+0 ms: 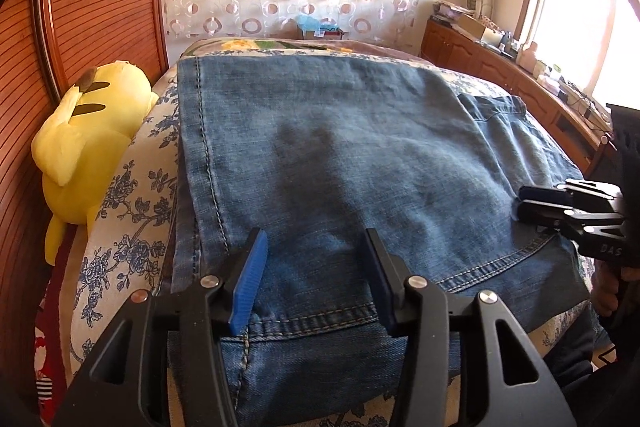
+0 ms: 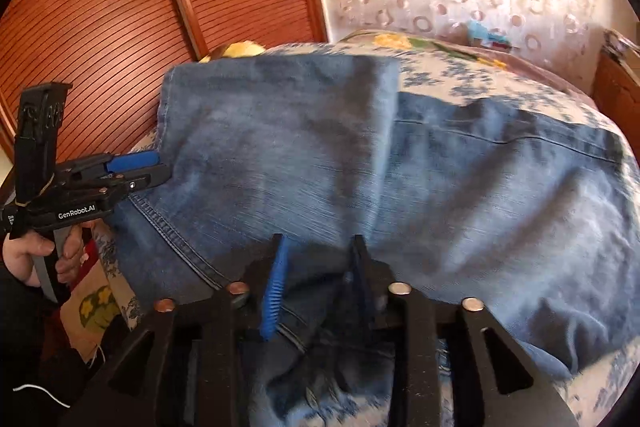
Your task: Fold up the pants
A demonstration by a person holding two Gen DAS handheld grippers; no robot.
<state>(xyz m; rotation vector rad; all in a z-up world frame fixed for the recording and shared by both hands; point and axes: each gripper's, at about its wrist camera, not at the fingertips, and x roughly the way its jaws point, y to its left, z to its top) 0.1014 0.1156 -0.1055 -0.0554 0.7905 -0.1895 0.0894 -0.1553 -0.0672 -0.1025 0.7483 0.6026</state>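
Left gripper [image 1: 316,259]: jaws parted wide, blue pads facing each other, nothing pinched between them.
Right gripper [image 2: 320,267]: jaws parted in its own blurred view; from the left wrist camera its fingers look nearly closed, so probably only slightly apart.
Left hand [image 2: 48,255]: wrapped around the left gripper's handle.
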